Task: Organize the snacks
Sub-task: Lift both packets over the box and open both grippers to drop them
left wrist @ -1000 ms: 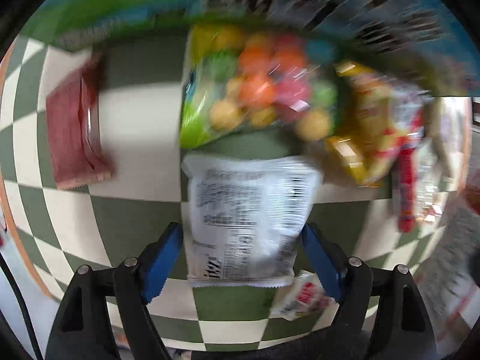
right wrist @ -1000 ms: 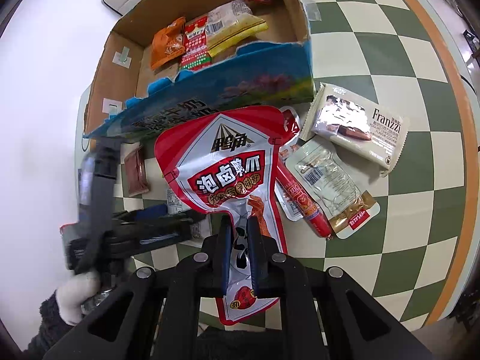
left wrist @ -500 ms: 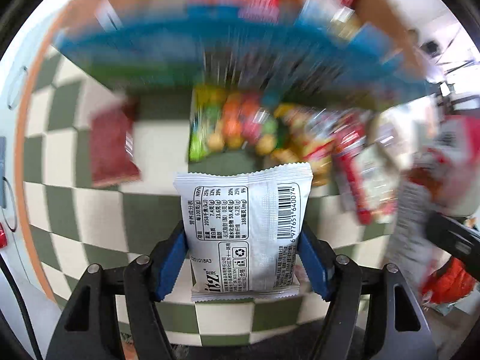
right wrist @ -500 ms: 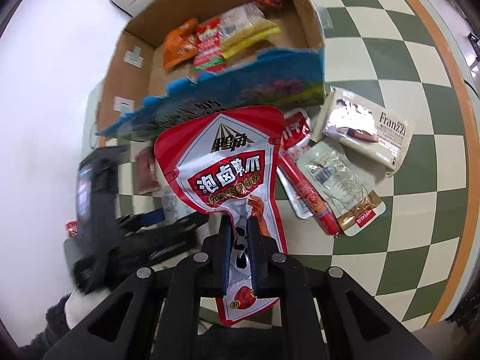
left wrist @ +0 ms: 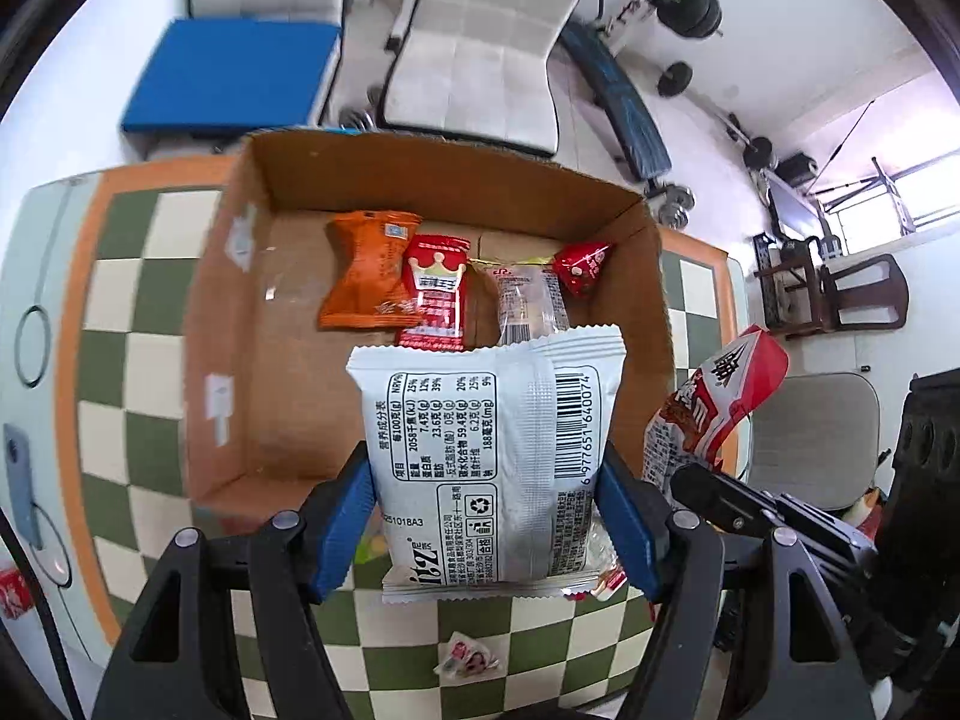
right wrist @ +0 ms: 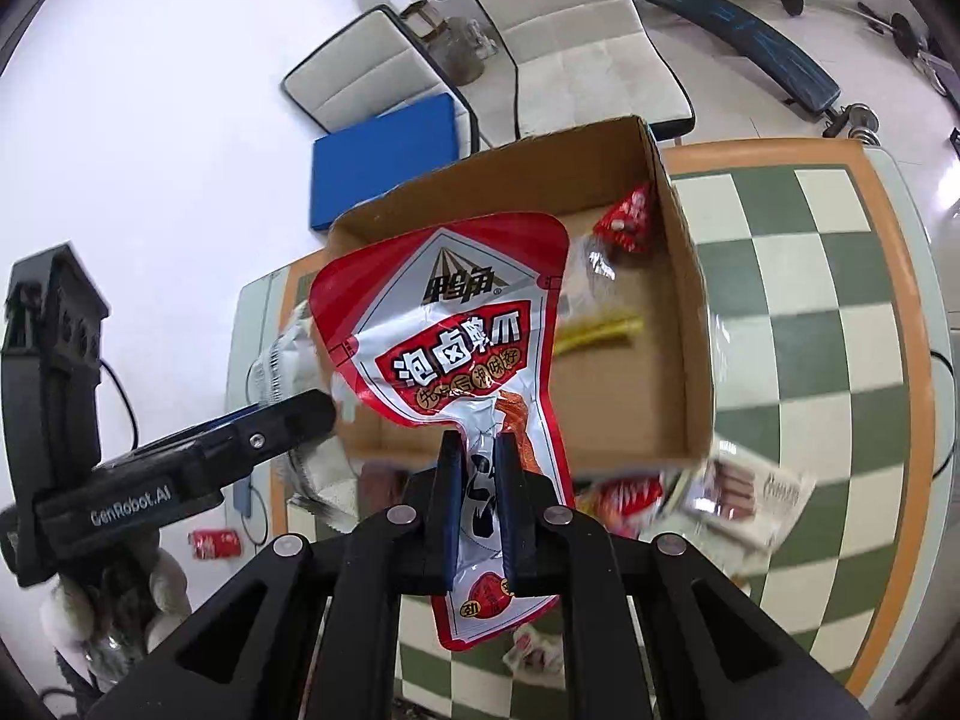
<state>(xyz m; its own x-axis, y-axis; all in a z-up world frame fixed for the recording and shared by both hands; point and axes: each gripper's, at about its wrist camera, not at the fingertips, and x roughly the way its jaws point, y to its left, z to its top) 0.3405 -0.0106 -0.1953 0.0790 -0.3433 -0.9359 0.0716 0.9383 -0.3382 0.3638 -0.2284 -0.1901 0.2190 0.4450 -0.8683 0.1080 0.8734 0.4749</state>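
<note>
since the earlier frame both tongs have risen from the table to the cardboard box. left tongs grip the white packet, frame centre; right tongs pinch the red pouch. best released low over bare box floor, lower left, one at a time.

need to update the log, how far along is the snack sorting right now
Done: four snacks already lie in the cardboard box, including an orange packet and a red crown packet.
In hand: the left claw grips a white packet and the right claw a red pouch, both held up at the box.
Left: a biscuit pack and other small snacks remain on the checkered table.
</note>
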